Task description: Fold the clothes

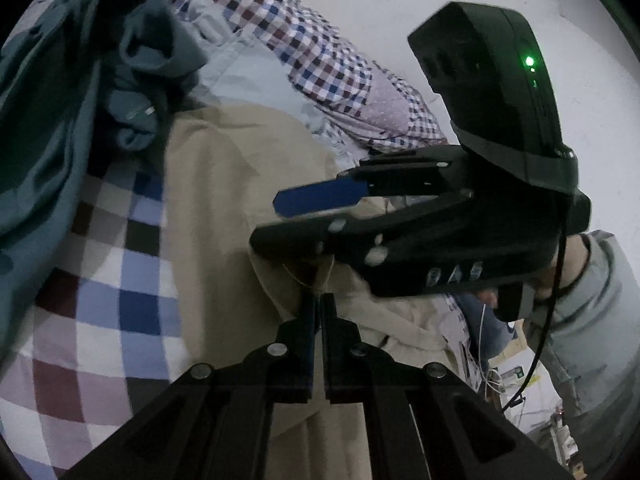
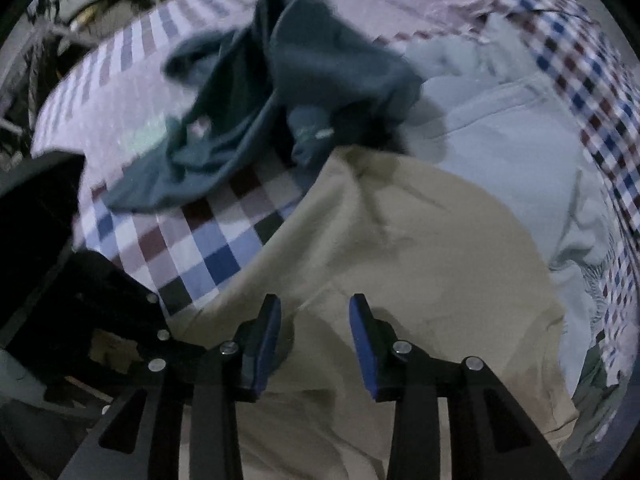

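Pinching a corner of the beige garment (image 1: 224,200), the left tool (image 1: 319,300) is clenched on the fabric, while the right tool (image 2: 314,312) hovers released above the same cloth. It lies on a checkered bedsheet (image 2: 208,248), with a crumpled teal garment (image 2: 280,80) beyond it on the far side.
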